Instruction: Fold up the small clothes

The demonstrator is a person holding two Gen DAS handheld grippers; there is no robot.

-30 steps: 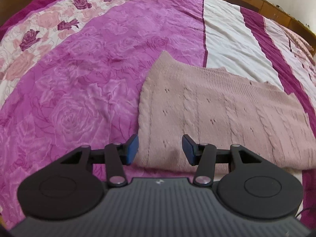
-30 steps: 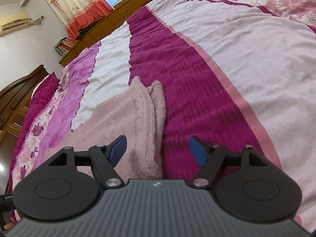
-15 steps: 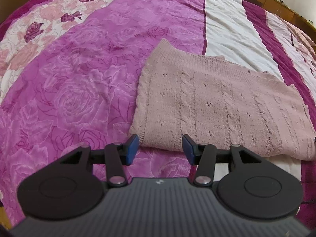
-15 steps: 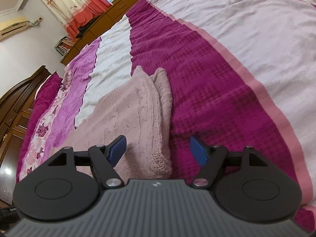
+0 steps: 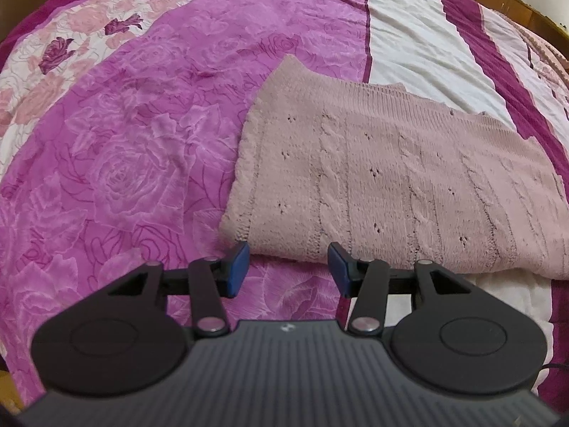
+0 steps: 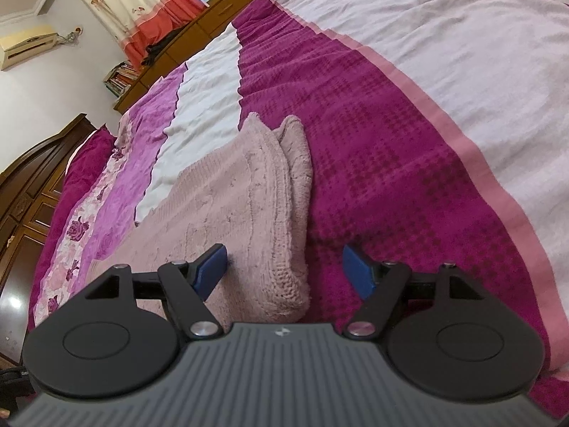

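On a wide bed, a dusty-pink knitted sweater (image 5: 398, 181) lies folded into a flat oblong across the bedspread (image 5: 117, 149), straddling its magenta rose-print band and a white stripe. Seen from the left wrist, the left gripper (image 5: 288, 270) hangs just short of the sweater's near edge by its left corner, blue pads parted with only bedspread between them, holding nothing. Seen from the right wrist, the right gripper (image 6: 284, 272) stands with jaws wide apart over the sweater's (image 6: 245, 210) other end, where the stacked layers show as a thick, rounded, ribbed edge; one pad sits above the knit, the other above the dark magenta waffle-textured stripe (image 6: 384, 163), and neither presses on the cloth. The knit looks soft, light and limp, with cable ribs and small eyelet holes; it would likely sag and stretch if lifted by one point, and the loose stitches could snag on a pad corner. The safest hold appears to be a pinch through all layers at the two near corners, one per gripper, so the stack lifts together and does not slide apart. The bedspread beneath is smooth and sheened in the floral band, crinkled in the white stripes. Wooden furniture (image 6: 32, 192), patterned curtains (image 6: 135, 3) and a wall-mounted air conditioner (image 6: 25, 46) frame the room beyond.
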